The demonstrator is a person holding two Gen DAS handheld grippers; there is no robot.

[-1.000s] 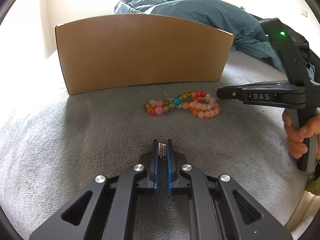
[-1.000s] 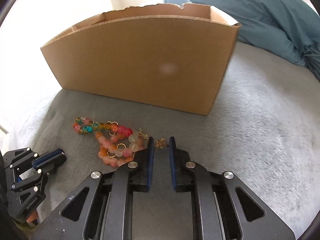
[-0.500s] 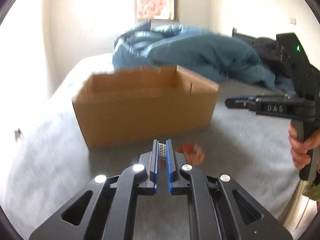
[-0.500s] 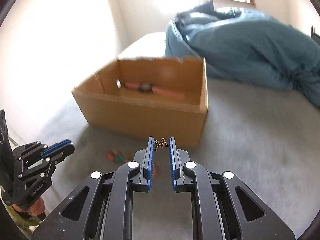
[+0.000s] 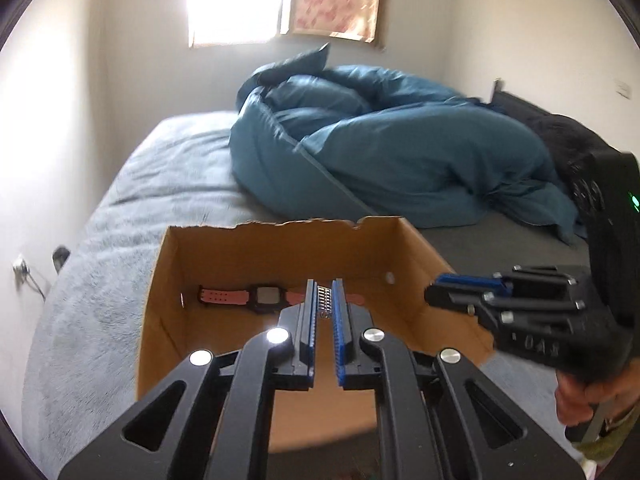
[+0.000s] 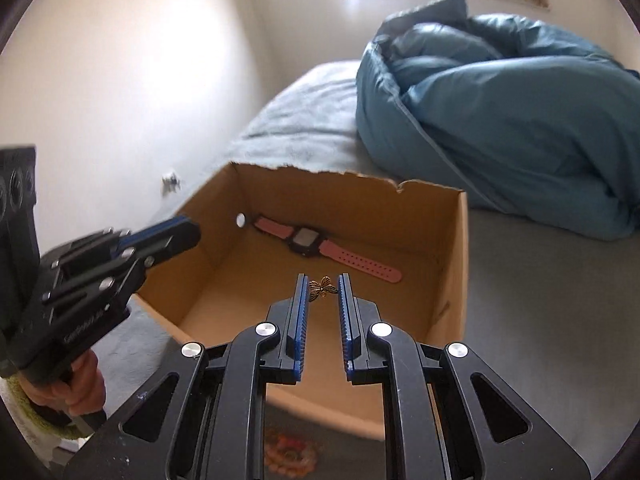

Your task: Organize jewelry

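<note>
An open cardboard box (image 5: 160, 312) (image 6: 456, 280) stands on the grey bed. A pink-strapped watch (image 5: 240, 298) (image 6: 320, 246) lies on its floor by the far wall. My left gripper (image 5: 324, 304) is shut on a small silver chain piece (image 5: 325, 304) and holds it above the box's opening. My right gripper (image 6: 323, 288) is shut on a small gold butterfly charm (image 6: 323, 288), also above the box. Each gripper shows in the other's view: the right one (image 5: 436, 296) and the left one (image 6: 192, 232). Beaded bracelets (image 6: 288, 452) lie on the bed in front of the box, mostly hidden by my right gripper.
A crumpled blue duvet (image 5: 400, 152) (image 6: 500, 100) lies behind the box to the right. White walls border the bed on the left and at the back. A window (image 5: 240, 0) is at the far wall. Grey blanket (image 5: 100, 280) surrounds the box.
Both grippers have risen from the bed and moved forward over the box, each still holding its piece. The box's inside and the watch have come into view.
</note>
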